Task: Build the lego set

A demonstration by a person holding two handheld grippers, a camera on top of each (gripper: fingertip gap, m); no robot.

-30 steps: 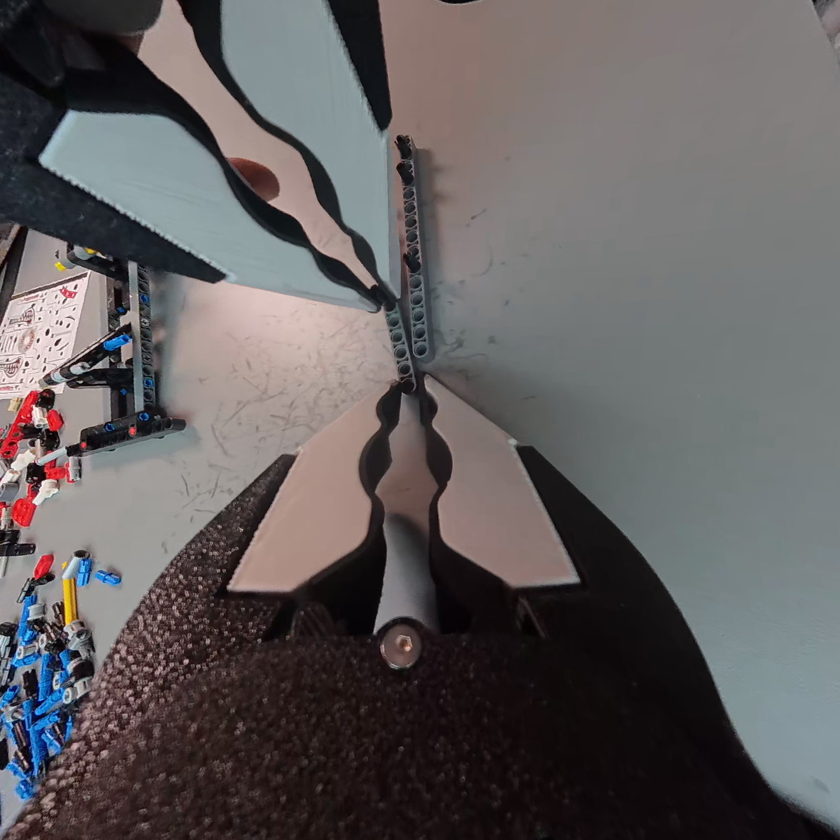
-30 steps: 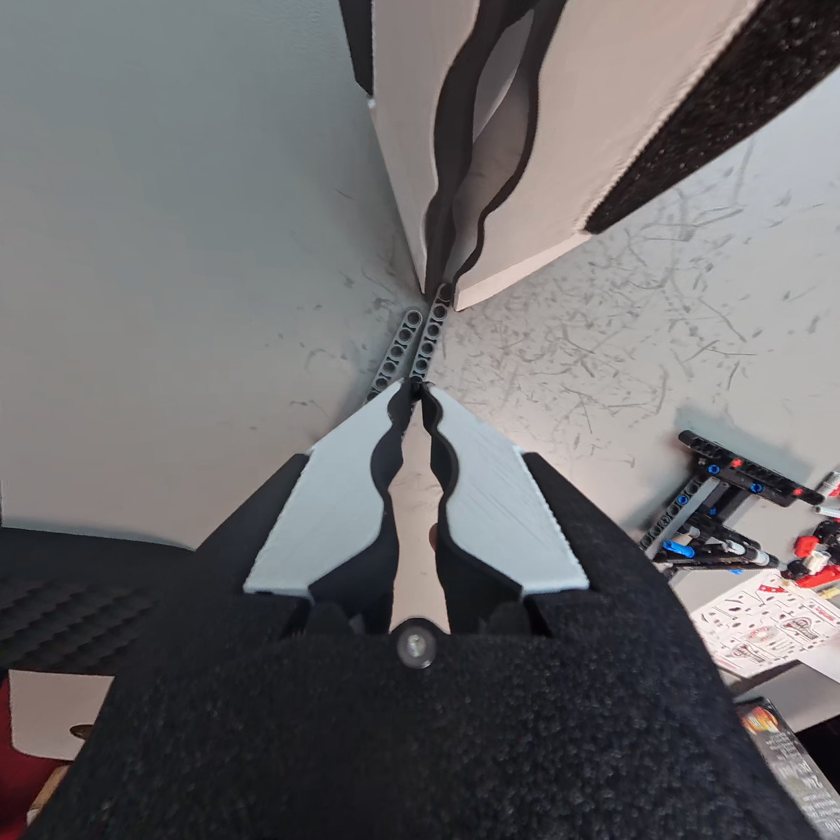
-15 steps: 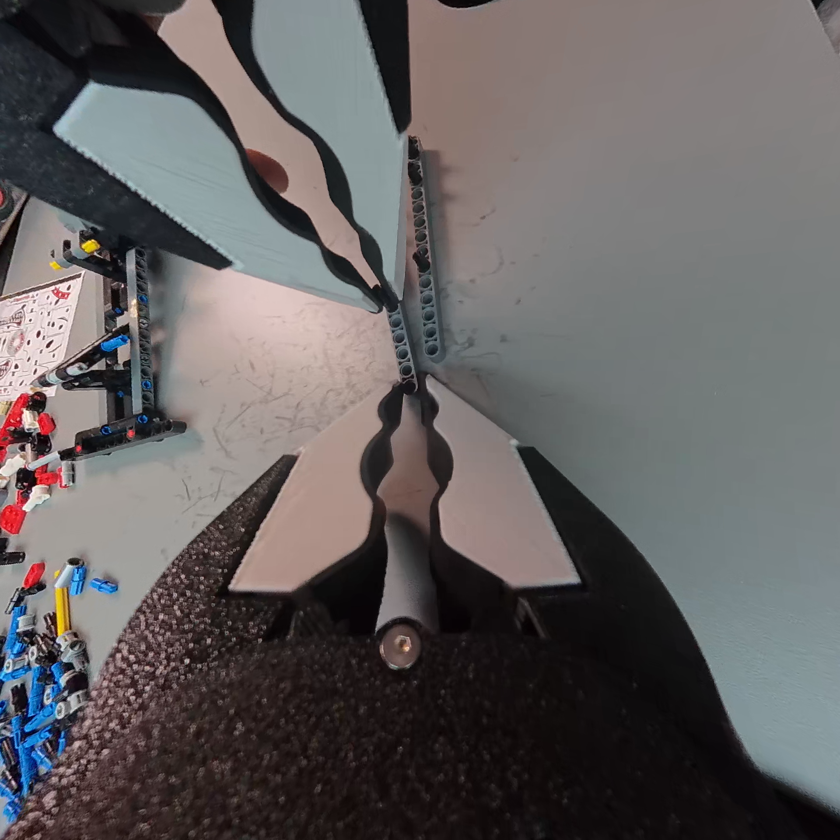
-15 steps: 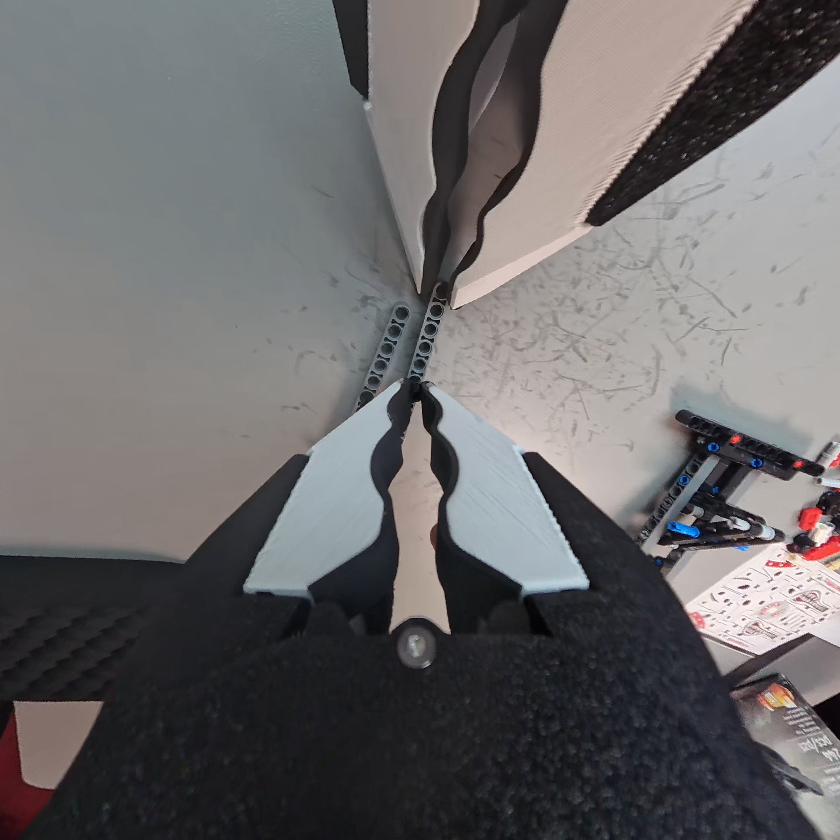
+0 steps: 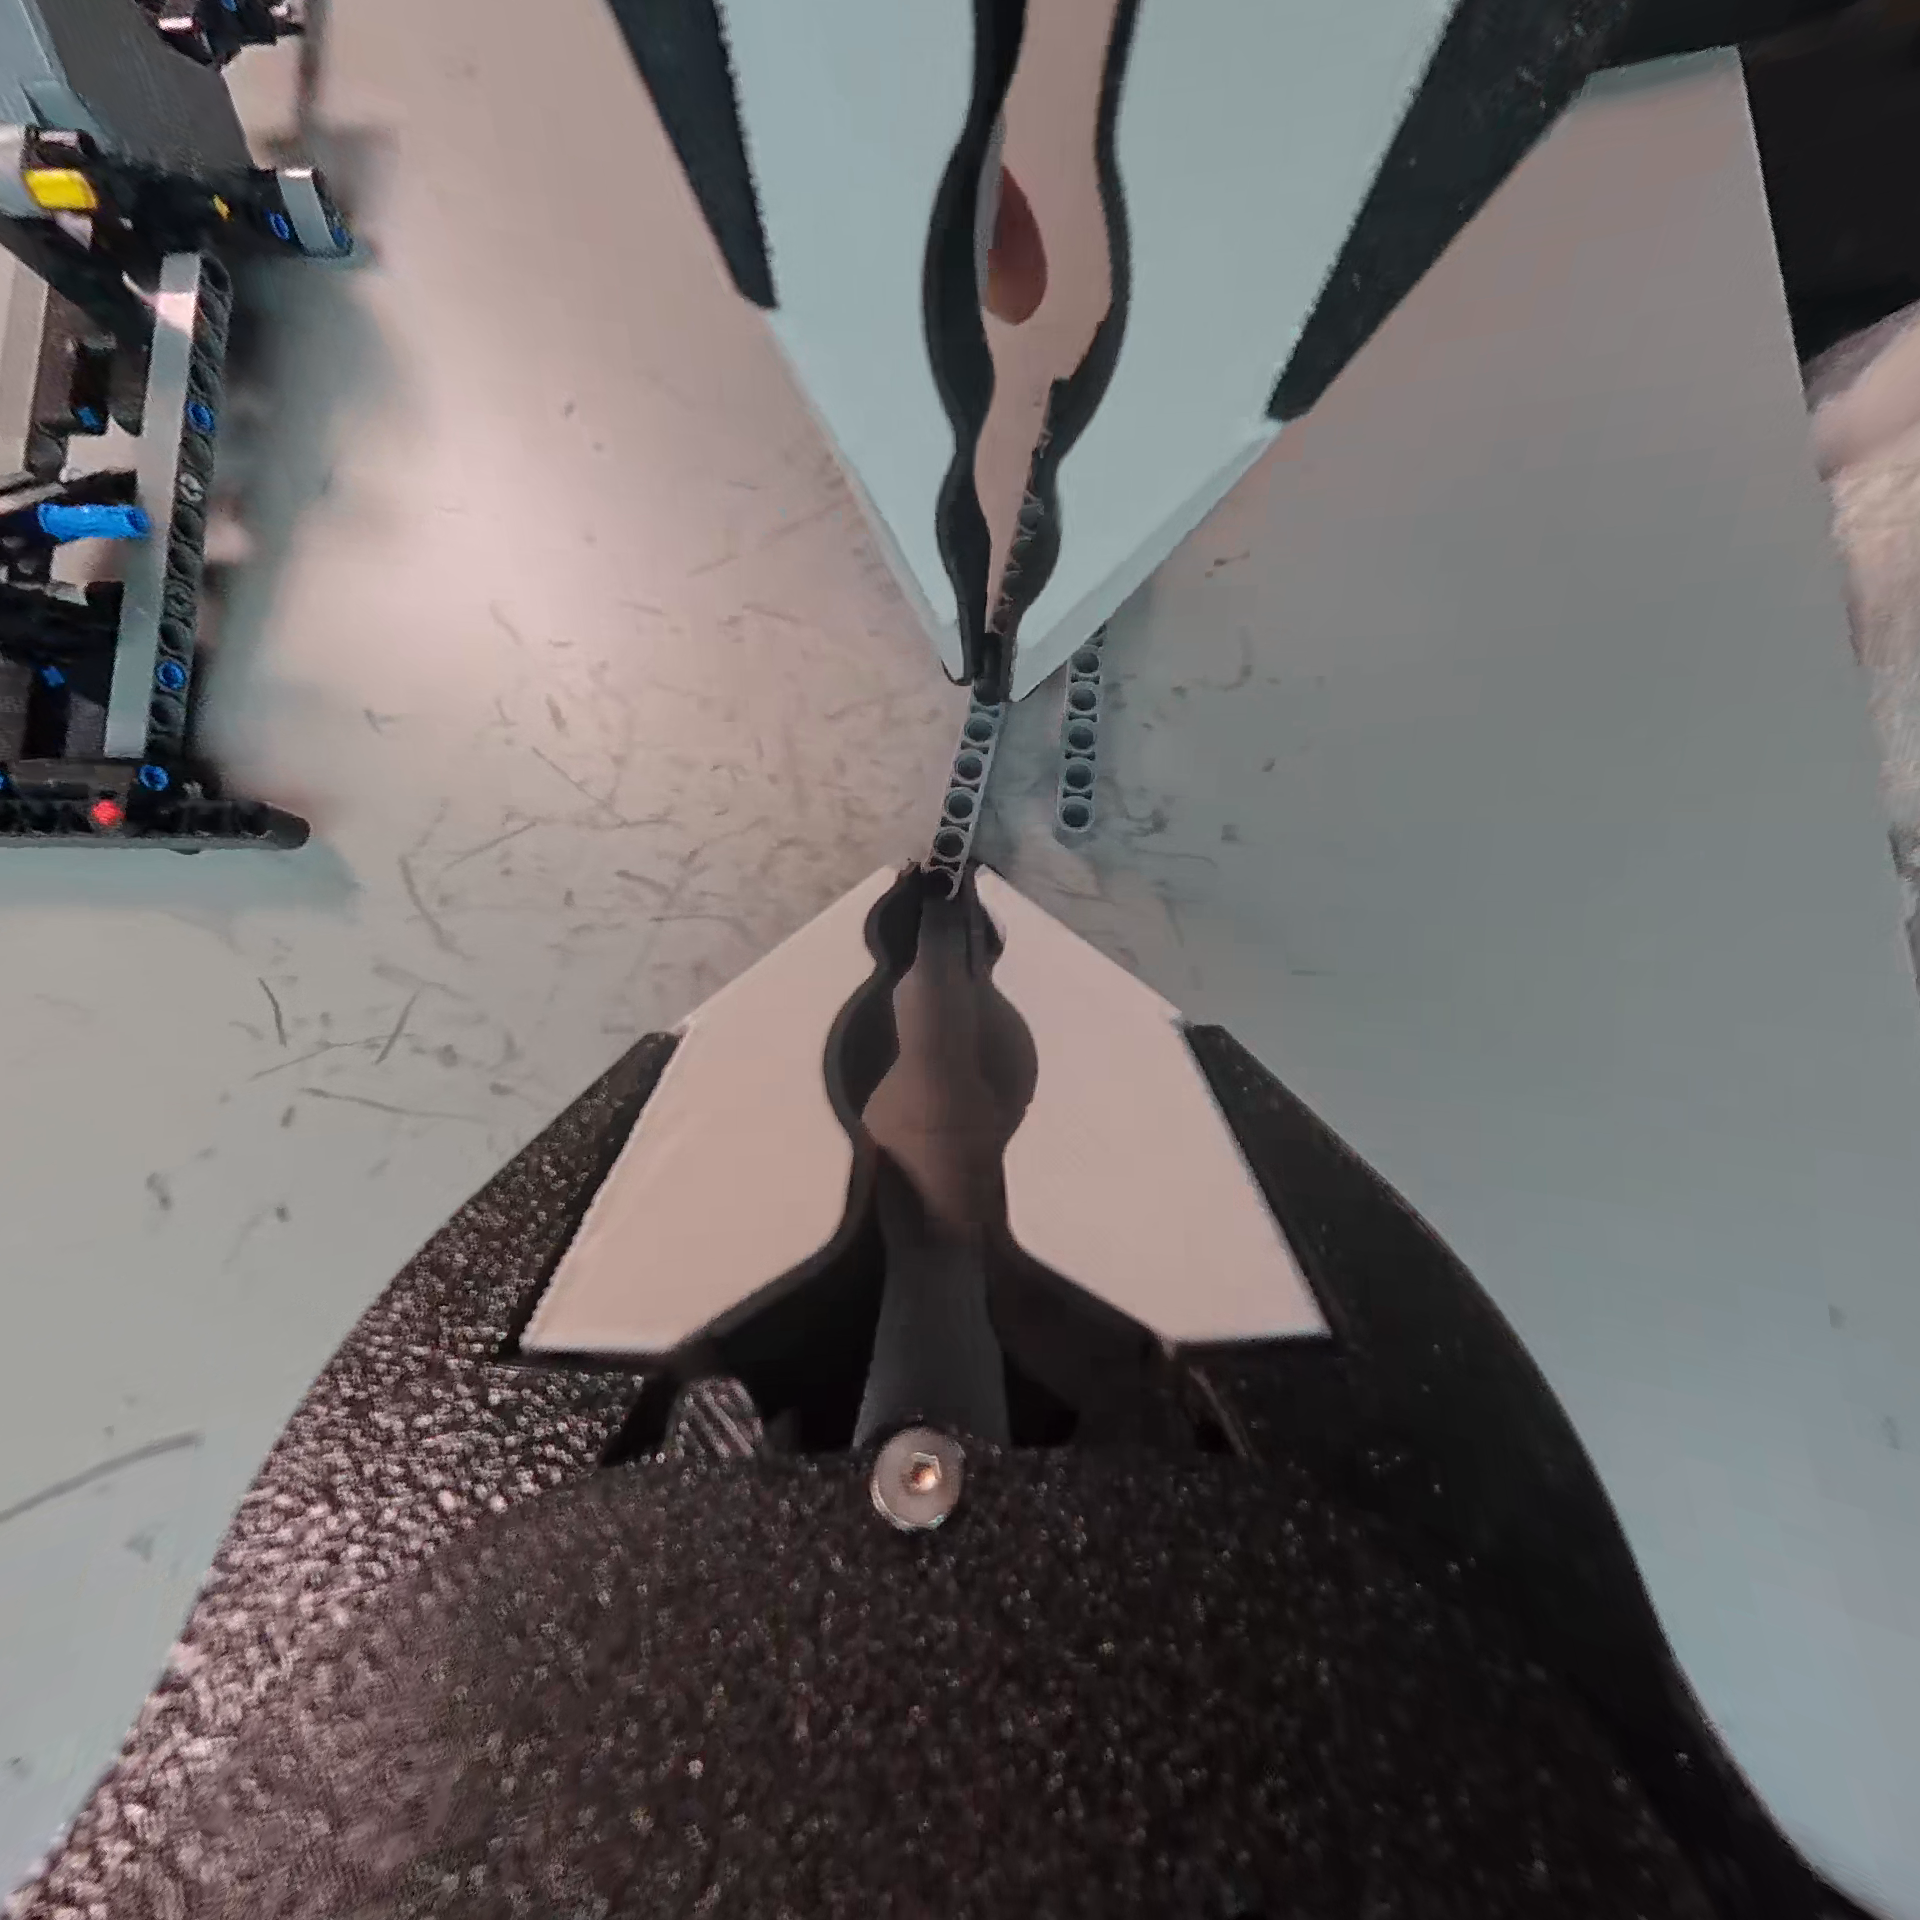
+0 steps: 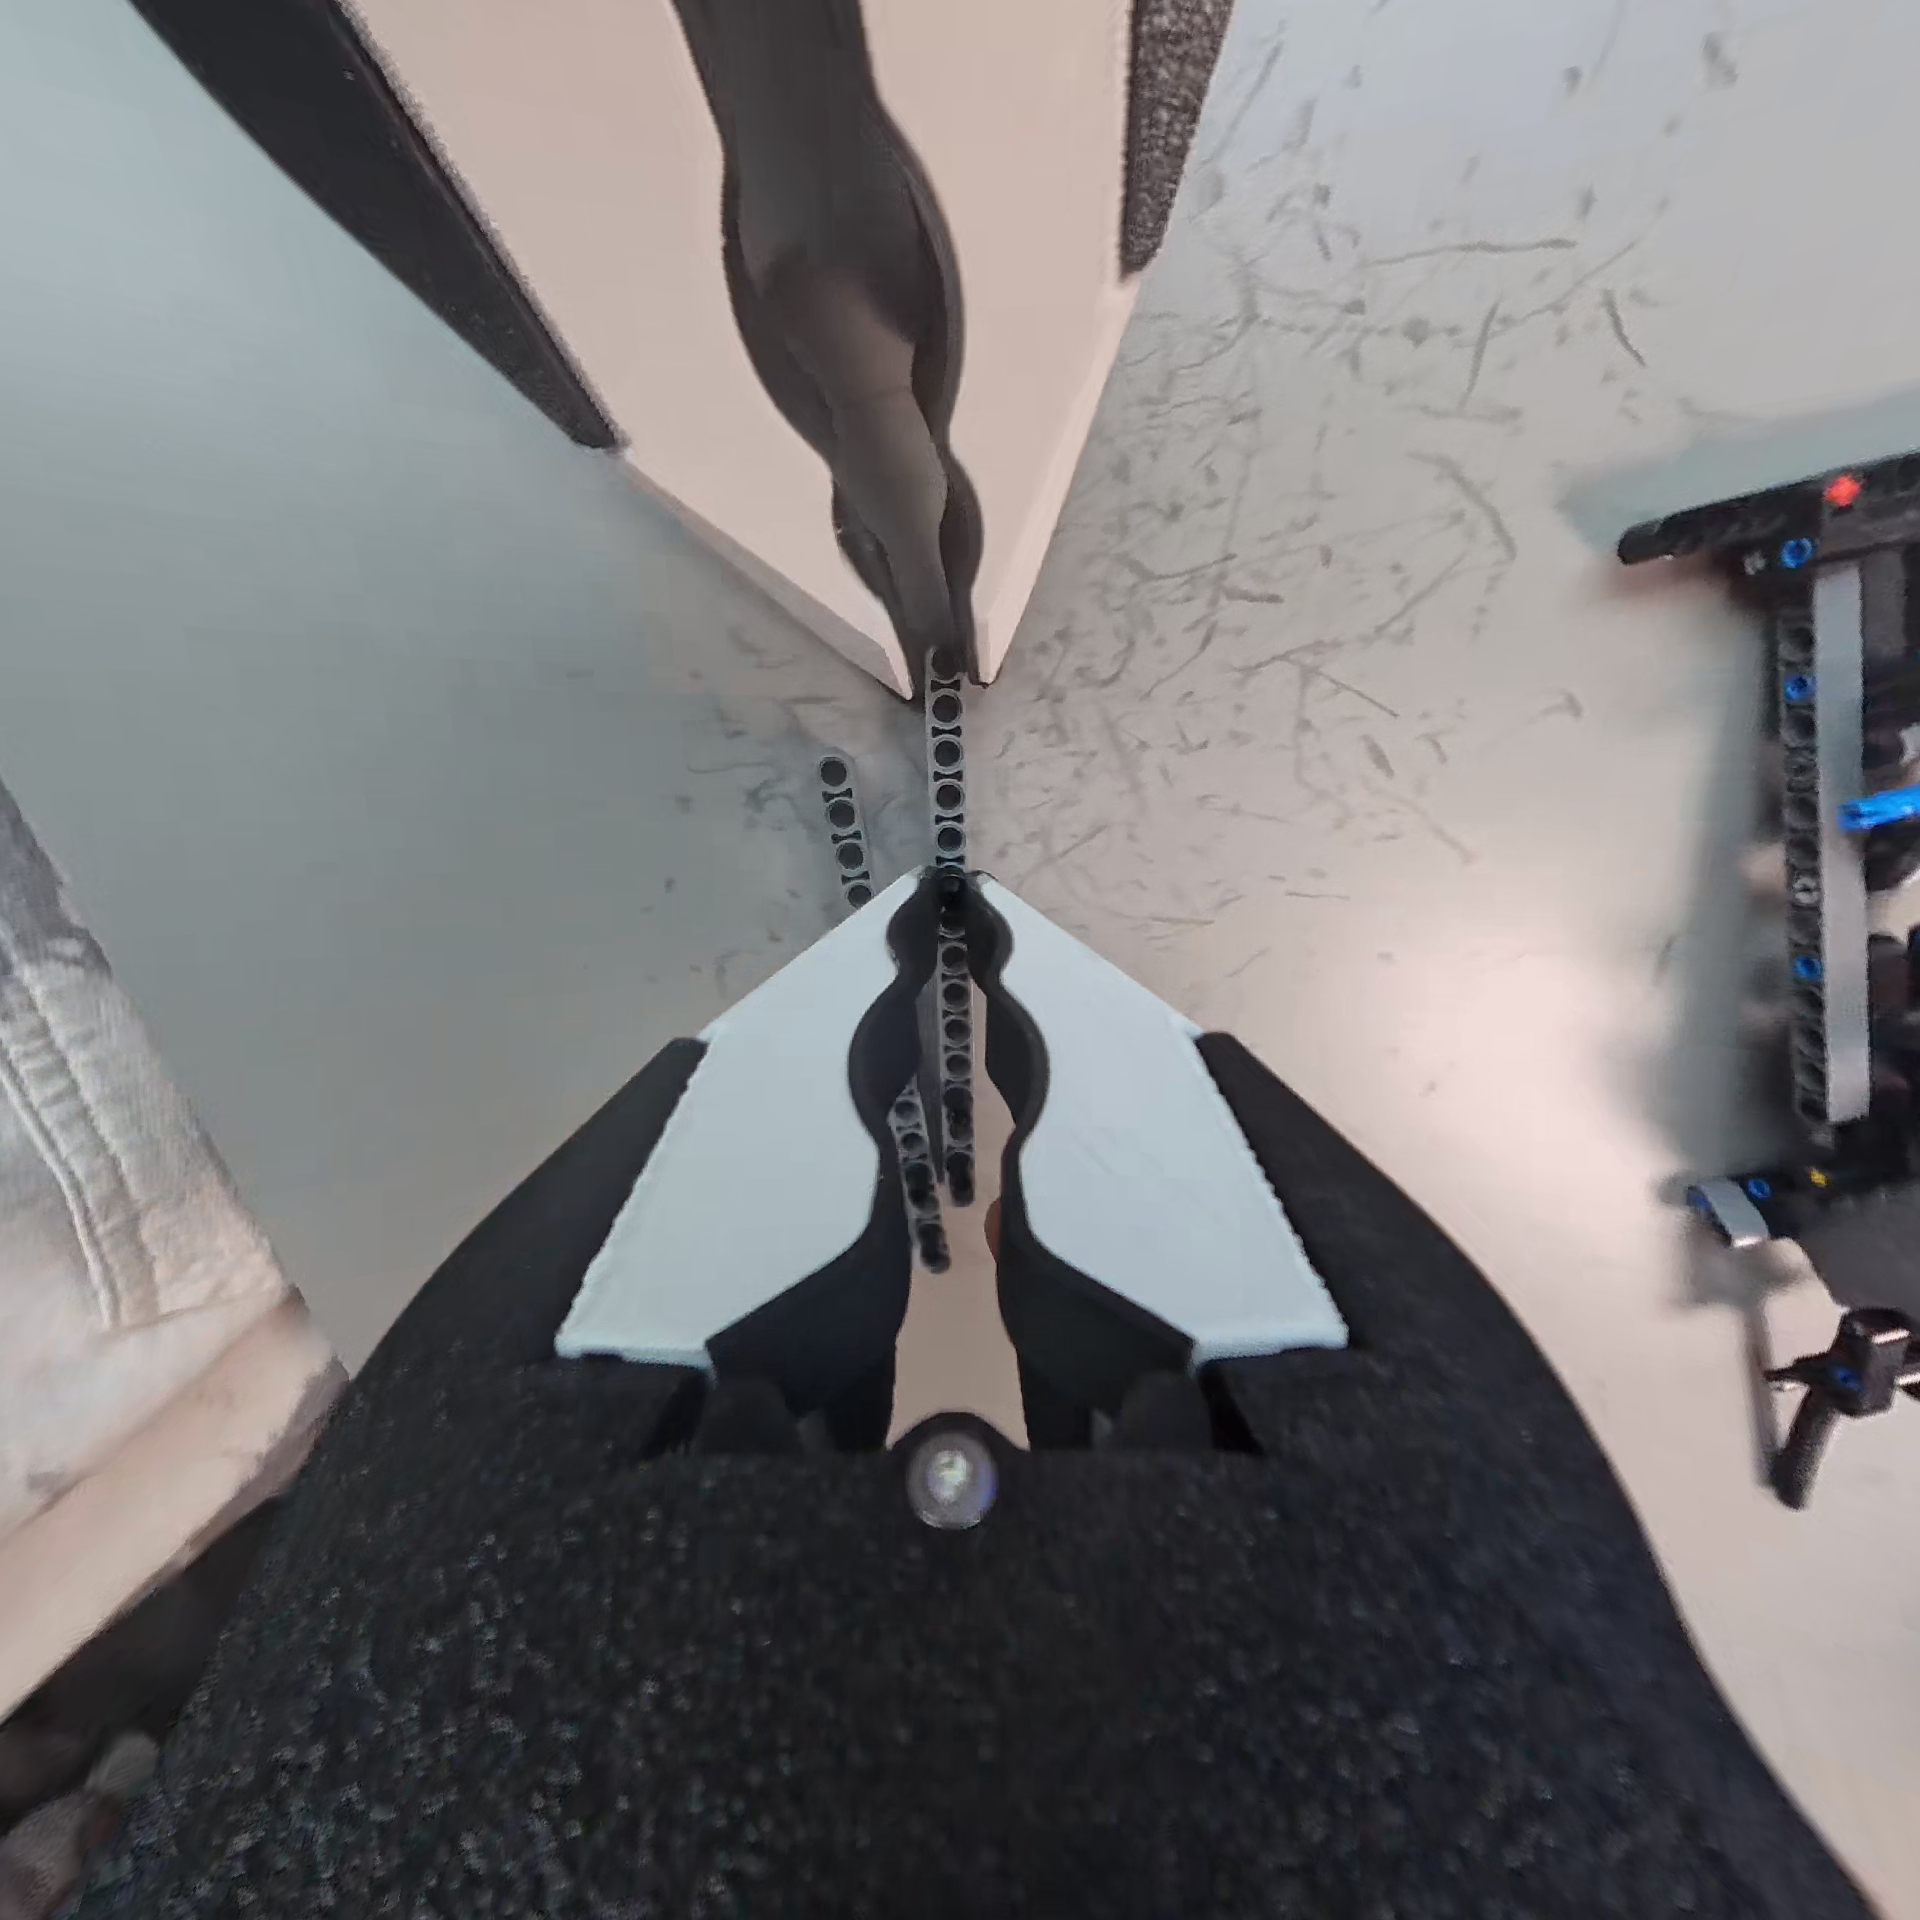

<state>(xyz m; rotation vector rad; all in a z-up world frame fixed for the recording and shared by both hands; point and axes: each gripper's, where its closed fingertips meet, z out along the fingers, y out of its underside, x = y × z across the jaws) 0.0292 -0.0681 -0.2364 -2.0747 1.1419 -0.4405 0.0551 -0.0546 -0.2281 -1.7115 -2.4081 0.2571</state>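
Grey plastic, long and thin, pierced by a row of round holes: a Lego Technic beam point(image 6: 947, 774) is stretched in the air between two grippers, just above a scratched pale grey table point(image 6: 1351, 727). The right gripper point(image 6: 951, 883) has its fingers closed to a narrow slit on one end, and the beam runs back between its black wavy pads toward the camera. The left gripper point(image 5: 948, 883), facing it tip to tip, pinches the opposite end just as tightly. Only a short stretch of beam, a few holes long, shows between the two pairs of fingertips.

Holding both ends probably keeps the slender piece from twisting or tipping while it is lined up for joining.

A second grey beam point(image 6: 844, 831) of the same kind lies flat on the table just beside the held one, at a slight angle to it and apart from it. In the right wrist view its far end appears through the gap between the fingers, carrying what look like black pins. It may be the mating part, though that cannot be confirmed.

Well off to one side rests a partly built black and grey Technic frame point(image 6: 1813, 831) with blue pins and a red one, motion-blurred. Pale knitted fabric point(image 6: 73, 1091) shows at the table edge.
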